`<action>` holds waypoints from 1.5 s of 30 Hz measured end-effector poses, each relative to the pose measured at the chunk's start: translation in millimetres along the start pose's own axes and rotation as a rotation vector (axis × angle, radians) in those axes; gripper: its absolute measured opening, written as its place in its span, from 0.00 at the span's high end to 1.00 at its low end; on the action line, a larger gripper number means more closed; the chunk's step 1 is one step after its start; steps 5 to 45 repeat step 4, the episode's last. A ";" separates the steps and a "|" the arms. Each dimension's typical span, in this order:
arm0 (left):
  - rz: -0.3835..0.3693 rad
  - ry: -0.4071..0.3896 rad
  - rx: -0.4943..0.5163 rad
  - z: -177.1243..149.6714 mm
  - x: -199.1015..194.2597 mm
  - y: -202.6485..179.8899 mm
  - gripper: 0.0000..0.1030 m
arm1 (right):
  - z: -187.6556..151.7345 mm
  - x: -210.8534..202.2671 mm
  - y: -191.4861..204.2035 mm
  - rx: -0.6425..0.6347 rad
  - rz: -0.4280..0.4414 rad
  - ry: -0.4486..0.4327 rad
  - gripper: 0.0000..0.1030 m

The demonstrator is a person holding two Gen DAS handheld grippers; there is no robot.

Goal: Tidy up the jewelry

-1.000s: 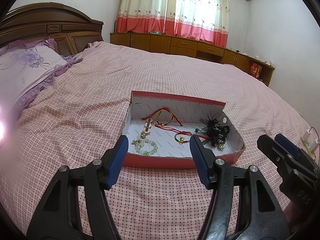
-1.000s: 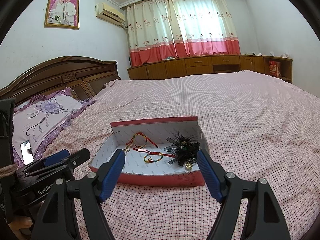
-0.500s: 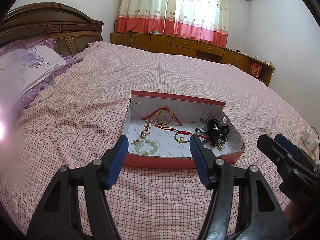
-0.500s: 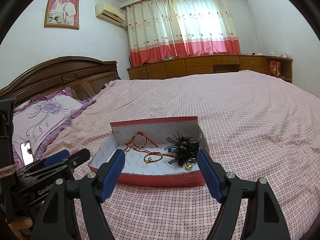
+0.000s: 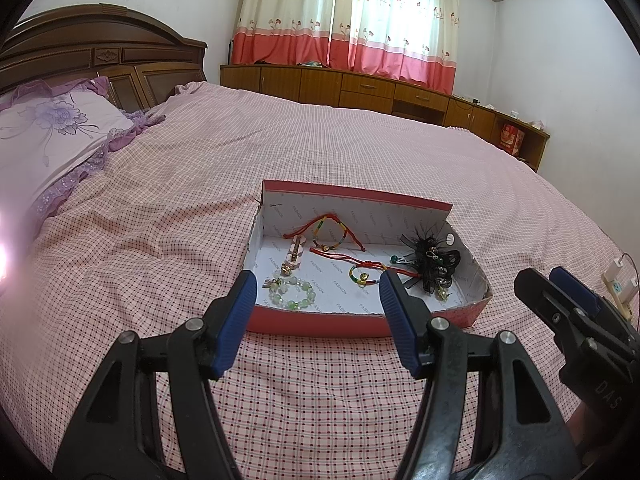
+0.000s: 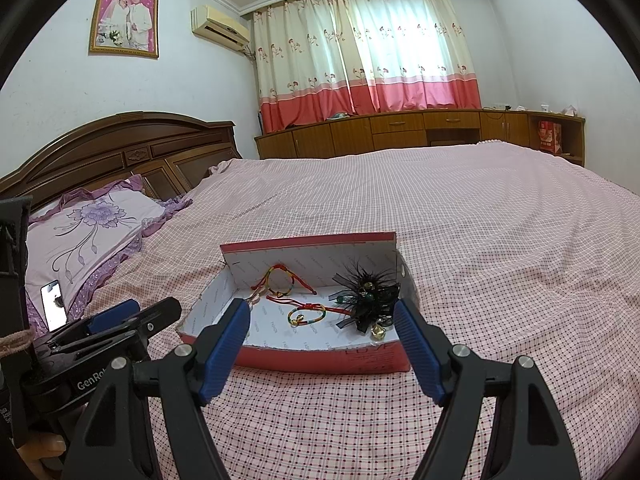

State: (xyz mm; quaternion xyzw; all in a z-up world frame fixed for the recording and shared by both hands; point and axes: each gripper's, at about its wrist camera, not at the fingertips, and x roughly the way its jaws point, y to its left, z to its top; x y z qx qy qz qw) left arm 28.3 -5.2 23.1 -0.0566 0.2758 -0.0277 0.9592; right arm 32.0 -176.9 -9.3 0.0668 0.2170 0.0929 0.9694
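A shallow red box (image 5: 320,322) with a white lining sits on the checked bedspread; it also shows in the right wrist view (image 6: 320,360). In it lie a green bead bracelet (image 5: 292,291), red cord bracelets (image 5: 332,232) (image 6: 306,314), a small hair clip (image 5: 295,251) and a black feather ornament (image 5: 434,256) (image 6: 370,294). My left gripper (image 5: 318,300) is open and empty just in front of the box. My right gripper (image 6: 322,334) is open and empty in front of the box.
The pink checked bed (image 5: 200,168) spreads all around. A purple flowered pillow (image 6: 92,232) and wooden headboard (image 6: 132,148) are at the left. A phone (image 6: 54,306) lies by the pillow. Wooden cabinets (image 6: 400,128) stand under the curtains. A power strip (image 5: 618,284) lies at the right.
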 end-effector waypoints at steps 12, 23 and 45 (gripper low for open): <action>0.001 0.003 0.001 0.1 0.5 -0.1 0.46 | -0.1 -0.2 -0.1 0.001 0.000 -0.001 0.26; 0.001 0.003 0.001 0.1 0.5 -0.1 0.46 | -0.1 -0.2 -0.1 0.001 0.000 -0.001 0.26; 0.001 0.003 0.001 0.1 0.5 -0.1 0.46 | -0.1 -0.2 -0.1 0.001 0.000 -0.001 0.26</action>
